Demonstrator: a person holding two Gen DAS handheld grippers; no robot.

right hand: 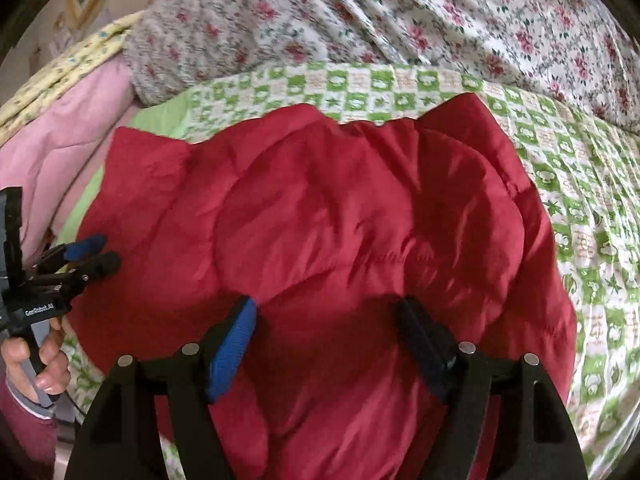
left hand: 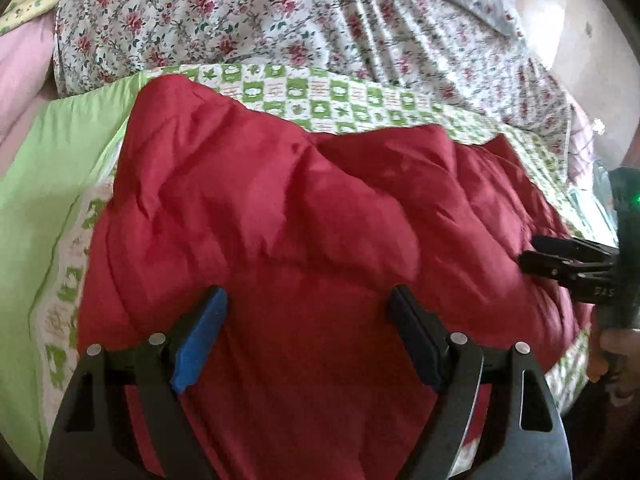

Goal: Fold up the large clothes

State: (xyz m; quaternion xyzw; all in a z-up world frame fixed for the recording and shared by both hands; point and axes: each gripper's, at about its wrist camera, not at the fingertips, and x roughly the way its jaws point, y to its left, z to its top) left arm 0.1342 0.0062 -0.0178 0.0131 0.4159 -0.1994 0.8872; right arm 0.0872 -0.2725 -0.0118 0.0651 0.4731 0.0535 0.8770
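A puffy red quilted jacket point(left hand: 304, 216) lies bunched on the bed, filling the middle of both views; it also shows in the right wrist view point(right hand: 328, 216). My left gripper point(left hand: 308, 300) is open just above the jacket's near part, holding nothing. It also shows at the left edge of the right wrist view point(right hand: 104, 252), at the jacket's left edge. My right gripper point(right hand: 326, 308) is open over the jacket's near part, empty. It also shows at the right edge of the left wrist view point(left hand: 532, 252), by the jacket's right edge.
The jacket rests on a green-and-white checked sheet point(right hand: 576, 168) with a plain light green border point(left hand: 48, 168). A floral duvet point(left hand: 248, 20) is heaped behind it. Pink bedding point(right hand: 60, 140) and a yellow cloth point(right hand: 60, 68) lie at the far left.
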